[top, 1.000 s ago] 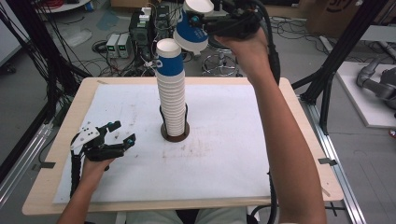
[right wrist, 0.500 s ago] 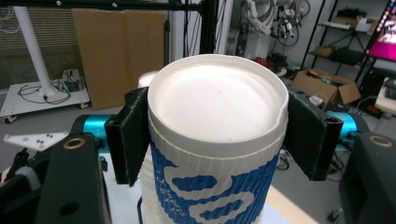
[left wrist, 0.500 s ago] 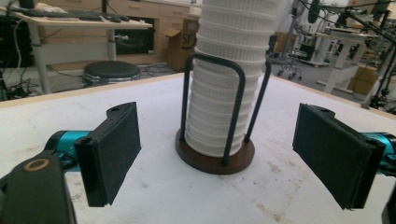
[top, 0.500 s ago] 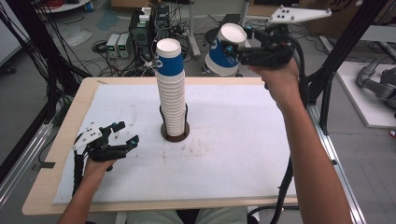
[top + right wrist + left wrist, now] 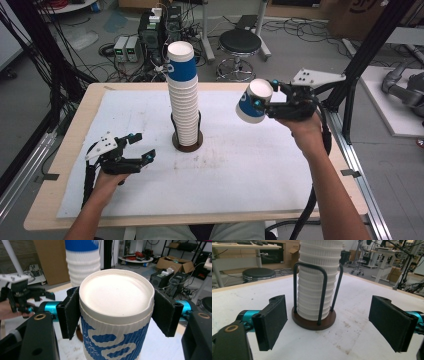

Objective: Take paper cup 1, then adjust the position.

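A tall stack of ribbed white paper cups (image 5: 182, 95), the top one blue-printed, stands upside down in a black wire holder on a round brown base (image 5: 187, 145) at mid-table. My right gripper (image 5: 262, 95) is shut on a single blue-and-white cup (image 5: 254, 101), held in the air to the right of the stack, tilted with its closed bottom up. In the right gripper view the jaws press both sides of that cup (image 5: 112, 297). My left gripper (image 5: 143, 146) rests open on the table left of the holder, facing the stack (image 5: 318, 277) and base (image 5: 314, 321).
White paper (image 5: 250, 170) covers the wooden table (image 5: 60, 165). A black frame post (image 5: 370, 45) rises at the right edge. A stool (image 5: 241, 42) and electronics boxes (image 5: 152, 27) stand on the floor beyond the far edge.
My right gripper has carried the single cup from above the stack's top down and to the right, away from the stack. The left gripper has barely moved.
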### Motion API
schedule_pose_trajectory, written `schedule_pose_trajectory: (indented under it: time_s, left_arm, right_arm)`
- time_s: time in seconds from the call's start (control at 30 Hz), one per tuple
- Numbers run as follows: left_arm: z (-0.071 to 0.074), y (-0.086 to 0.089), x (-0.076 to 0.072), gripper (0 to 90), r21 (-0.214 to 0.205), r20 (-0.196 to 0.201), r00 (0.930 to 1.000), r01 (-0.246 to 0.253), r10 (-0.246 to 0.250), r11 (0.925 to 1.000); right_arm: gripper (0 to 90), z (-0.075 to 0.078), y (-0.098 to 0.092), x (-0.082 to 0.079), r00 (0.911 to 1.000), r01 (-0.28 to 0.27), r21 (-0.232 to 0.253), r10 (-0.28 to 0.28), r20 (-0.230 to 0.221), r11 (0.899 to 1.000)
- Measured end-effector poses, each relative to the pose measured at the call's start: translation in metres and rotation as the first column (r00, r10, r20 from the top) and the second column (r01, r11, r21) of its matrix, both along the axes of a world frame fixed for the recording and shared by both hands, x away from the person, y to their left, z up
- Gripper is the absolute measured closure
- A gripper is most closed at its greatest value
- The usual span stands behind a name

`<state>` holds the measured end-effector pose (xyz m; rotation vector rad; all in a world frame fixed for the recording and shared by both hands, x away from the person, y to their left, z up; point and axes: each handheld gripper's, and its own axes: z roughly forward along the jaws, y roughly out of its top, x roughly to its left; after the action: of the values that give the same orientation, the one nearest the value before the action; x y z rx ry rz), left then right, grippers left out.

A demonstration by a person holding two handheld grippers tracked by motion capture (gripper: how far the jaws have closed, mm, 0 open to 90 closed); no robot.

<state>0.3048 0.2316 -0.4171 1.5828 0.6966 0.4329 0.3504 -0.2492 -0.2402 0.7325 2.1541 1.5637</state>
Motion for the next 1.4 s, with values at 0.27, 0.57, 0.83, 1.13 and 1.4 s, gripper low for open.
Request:
schedule_pose_trajectory:
  time_s: [0.27,0.57,0.83,1.13,1.4]
  left_arm:
    - [0.002,-0.004,-0.001,14.8,0.016,0.017,0.9998,-0.010,0.010,0.9998]
    - [0.002,-0.005,-0.003,14.8,0.004,0.019,0.9998,0.007,-0.007,1.0000]
    - [0.003,-0.011,-0.006,14.8,0.009,0.039,0.9988,0.028,-0.029,0.9996]
    - [0.006,-0.024,-0.004,14.8,0.012,0.050,0.9948,0.088,-0.089,0.9960]
    - [0.008,-0.035,-0.006,14.8,0.028,0.059,0.9879,0.142,-0.143,0.9895]
  right_arm:
    - [30.5,-0.050,0.001,-0.014,0.9999,-0.001,-0.012,0.000,-0.013,1.000]
    - [30.4,-0.089,0.015,-0.026,0.9996,-0.020,-0.045,0.019,-0.022,0.999]
    - [30.4,-0.104,0.020,-0.034,0.9975,-0.063,-0.062,0.061,-0.037,0.996]
    - [30.4,-0.111,0.027,-0.040,0.9942,-0.102,-0.072,0.100,-0.041,0.992]
    - [30.4,-0.118,0.038,-0.044,0.9872,-0.156,-0.067,0.154,-0.043,0.985]
